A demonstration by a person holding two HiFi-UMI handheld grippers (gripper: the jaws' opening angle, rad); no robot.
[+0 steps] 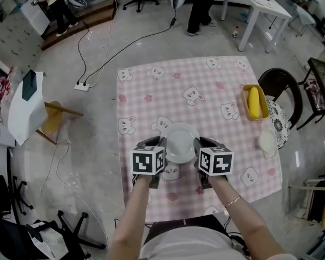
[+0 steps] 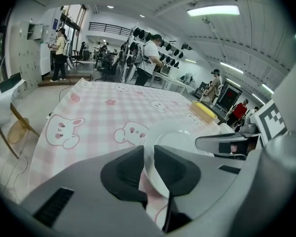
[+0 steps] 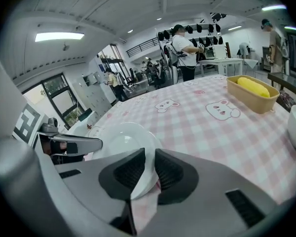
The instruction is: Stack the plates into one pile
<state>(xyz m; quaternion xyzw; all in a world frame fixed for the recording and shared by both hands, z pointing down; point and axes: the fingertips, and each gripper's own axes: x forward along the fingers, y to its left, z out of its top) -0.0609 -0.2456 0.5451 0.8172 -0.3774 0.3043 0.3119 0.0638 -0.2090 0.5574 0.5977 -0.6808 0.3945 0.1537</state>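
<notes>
A white plate [image 1: 180, 142] sits between my two grippers over the near middle of the pink checked tablecloth [image 1: 151, 91]. My left gripper [image 1: 161, 143] is shut on its left rim, and in the left gripper view the rim [image 2: 180, 137] runs up between the dark pads [image 2: 126, 174]. My right gripper [image 1: 197, 145] is shut on the right rim, which stands between its pads [image 3: 172, 174] in the right gripper view. I cannot tell whether the plate [image 3: 123, 139] rests on the cloth or hangs just above it. A second white dish [image 1: 267, 141] lies near the table's right edge.
A yellow tray [image 1: 254, 102] holding a yellow object stands at the table's right side, beyond the white dish. A dark round chair [image 1: 279, 85] is beside that edge. Cables and a power strip [image 1: 82, 84] lie on the floor to the left. People stand far off.
</notes>
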